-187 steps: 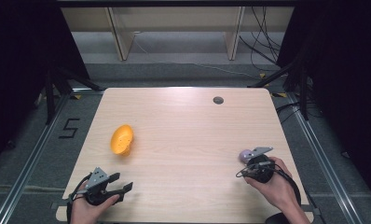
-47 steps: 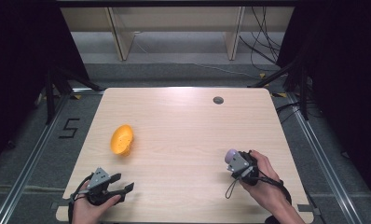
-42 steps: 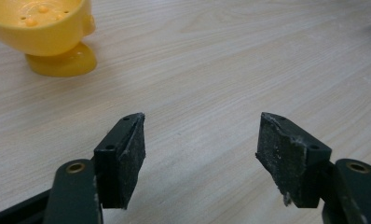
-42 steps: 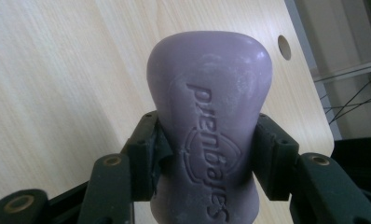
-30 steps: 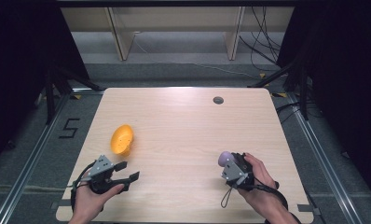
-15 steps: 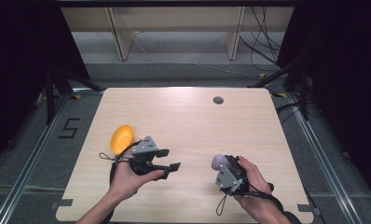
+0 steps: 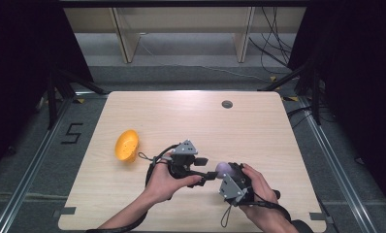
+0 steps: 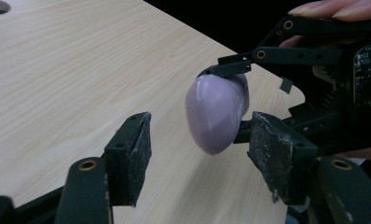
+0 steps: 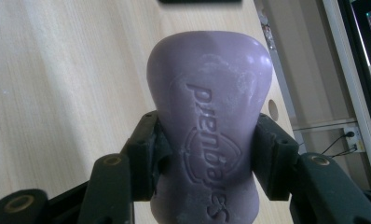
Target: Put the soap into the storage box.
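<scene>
Nearest to the person, the right gripper (image 7: 223, 171) is closed on a purple soap bar (image 7: 222, 169) and holds it above the counter (image 7: 259, 131), near the front edge and a little right of the middle. In the right gripper view the two black jaws press on both narrow sides of the soap bar (image 9: 210, 140), and a stamped brand mark shows on its wide face. Just beside it, on the left, is the left gripper (image 7: 211, 174), which points at the soap. Its jaws have just been closing, but they are open: in the left gripper view the soap bar (image 8: 216, 112) hangs between and a little beyond the two pads (image 8: 132, 154), with a gap on each side, so they do not touch it. Farther away, toward the left edge of the counter, an orange bowl-like thing (image 7: 126, 145) lies alone, well apart from both grippers. At the far side a small round hole (image 7: 227, 104) sits in the counter top.
</scene>
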`<state>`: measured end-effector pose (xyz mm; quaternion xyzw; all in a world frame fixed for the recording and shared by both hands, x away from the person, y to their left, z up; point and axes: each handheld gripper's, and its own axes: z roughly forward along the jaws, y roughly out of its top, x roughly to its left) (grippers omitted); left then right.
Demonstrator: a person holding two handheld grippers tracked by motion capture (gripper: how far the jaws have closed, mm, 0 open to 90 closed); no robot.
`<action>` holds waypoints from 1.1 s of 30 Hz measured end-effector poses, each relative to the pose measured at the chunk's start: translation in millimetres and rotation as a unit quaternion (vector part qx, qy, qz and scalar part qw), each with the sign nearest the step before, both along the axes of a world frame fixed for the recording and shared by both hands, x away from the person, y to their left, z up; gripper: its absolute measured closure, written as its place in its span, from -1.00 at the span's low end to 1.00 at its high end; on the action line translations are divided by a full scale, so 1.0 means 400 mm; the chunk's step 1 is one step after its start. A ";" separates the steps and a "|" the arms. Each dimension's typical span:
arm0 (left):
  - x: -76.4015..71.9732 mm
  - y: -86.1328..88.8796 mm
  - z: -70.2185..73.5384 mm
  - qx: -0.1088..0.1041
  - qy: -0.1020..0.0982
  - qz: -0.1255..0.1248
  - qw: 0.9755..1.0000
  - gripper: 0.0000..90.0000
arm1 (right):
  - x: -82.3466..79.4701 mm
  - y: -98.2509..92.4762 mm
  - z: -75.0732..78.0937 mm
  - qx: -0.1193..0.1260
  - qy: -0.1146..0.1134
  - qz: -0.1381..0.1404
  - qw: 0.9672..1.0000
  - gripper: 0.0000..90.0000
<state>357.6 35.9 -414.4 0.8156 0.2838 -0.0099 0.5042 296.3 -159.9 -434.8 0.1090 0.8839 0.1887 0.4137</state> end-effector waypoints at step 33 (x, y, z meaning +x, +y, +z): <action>0.031 -0.052 -0.025 -0.017 0.062 -0.019 0.998 0.14 | -0.007 0.023 0.007 0.000 -0.015 0.022 1.000 0.11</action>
